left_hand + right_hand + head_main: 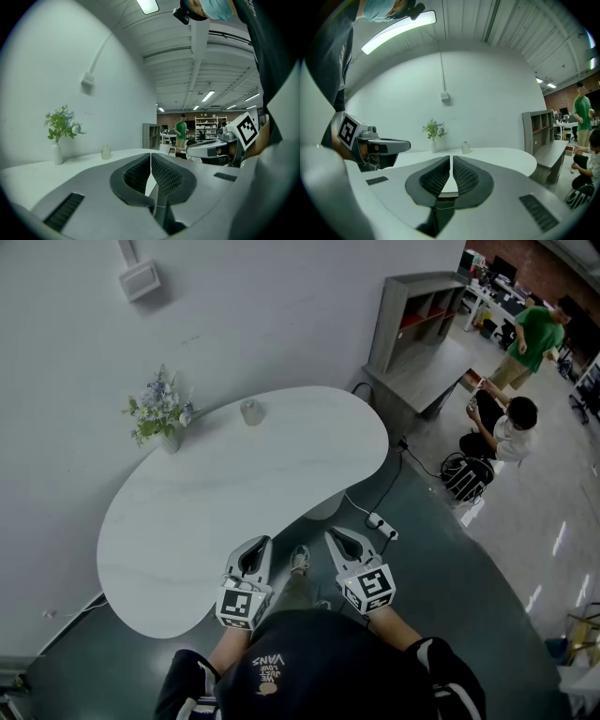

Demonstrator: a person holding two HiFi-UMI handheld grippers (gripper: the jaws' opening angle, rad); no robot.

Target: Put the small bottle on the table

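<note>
**Reaching unopened risks a toppled bottle**

Left gripper point(259, 542) and right gripper point(331, 533) hang well short of the vase point(169, 439), fingers pressed together, empty. The small bottle point(250, 412) stands on the tabletop point(234, 502) right of the vase; unopened fingers could knock it over.

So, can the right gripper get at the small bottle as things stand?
Probably, with a long reach: only bare table lies between the right gripper and the small bottle at the far edge. The shut jaws must open first.
</note>
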